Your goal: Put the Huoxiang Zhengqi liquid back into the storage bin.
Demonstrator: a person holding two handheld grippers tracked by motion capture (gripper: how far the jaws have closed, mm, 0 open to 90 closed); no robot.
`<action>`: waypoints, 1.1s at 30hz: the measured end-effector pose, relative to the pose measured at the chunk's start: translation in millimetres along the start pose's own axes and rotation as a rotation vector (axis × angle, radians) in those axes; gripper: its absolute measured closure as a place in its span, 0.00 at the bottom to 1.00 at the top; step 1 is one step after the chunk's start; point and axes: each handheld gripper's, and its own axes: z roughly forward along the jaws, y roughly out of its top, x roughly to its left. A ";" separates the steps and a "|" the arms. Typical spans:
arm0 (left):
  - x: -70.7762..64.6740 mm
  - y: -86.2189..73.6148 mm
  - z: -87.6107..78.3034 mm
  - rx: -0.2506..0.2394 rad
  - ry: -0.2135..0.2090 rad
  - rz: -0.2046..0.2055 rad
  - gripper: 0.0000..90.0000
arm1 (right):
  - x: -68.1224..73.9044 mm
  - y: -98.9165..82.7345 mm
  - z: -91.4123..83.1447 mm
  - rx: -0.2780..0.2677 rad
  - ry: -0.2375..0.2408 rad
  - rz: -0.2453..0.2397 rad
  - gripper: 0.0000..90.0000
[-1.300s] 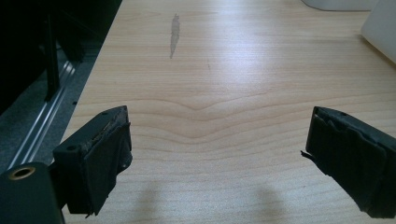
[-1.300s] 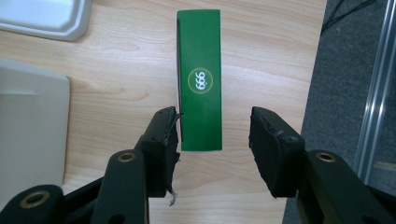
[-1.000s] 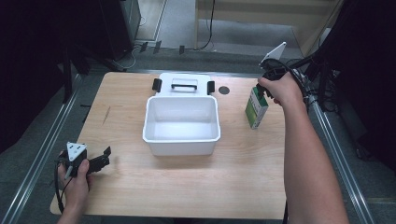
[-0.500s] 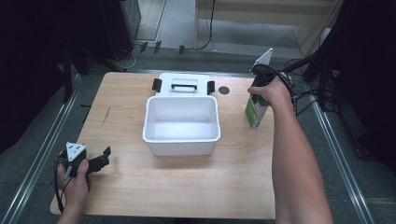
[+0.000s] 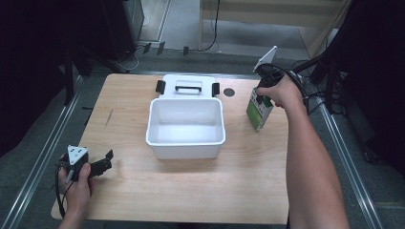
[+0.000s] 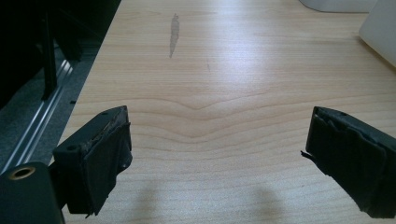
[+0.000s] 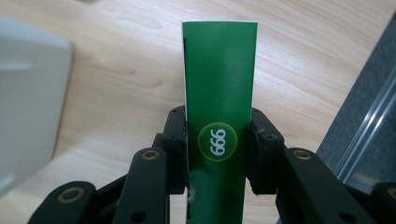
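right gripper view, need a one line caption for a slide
Right gripper with its jaws shut on a green box standing on the wooden table, beside a white bin.

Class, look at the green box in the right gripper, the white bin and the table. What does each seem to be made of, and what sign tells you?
Green box: probably printed cardboard, matte, with sharp folded edges and a flap seam.
White bin: likely moulded plastic, smooth, with rounded corners and a slight sheen.
Table: wood or wood-look laminate, pale with visible grain lines.
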 end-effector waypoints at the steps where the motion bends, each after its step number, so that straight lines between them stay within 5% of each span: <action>1: 0.1 0.1 0.0 0.000 0.000 0.002 0.08 | 1.5 -0.7 -4.7 0.000 0.002 -0.015 0.73; 12: -0.5 -0.1 -0.5 0.002 0.002 0.007 0.08 | 31.5 -6.4 -64.8 -0.076 -0.032 -0.149 0.73; 19: -0.7 -0.2 -0.8 -0.001 0.007 0.008 0.08 | 64.4 -11.6 -103.8 -0.142 -0.009 -0.300 0.73; 33: -0.9 -0.4 -0.9 -0.002 0.007 0.008 0.08 | 123.8 -19.9 -137.9 -0.159 0.002 -0.519 0.73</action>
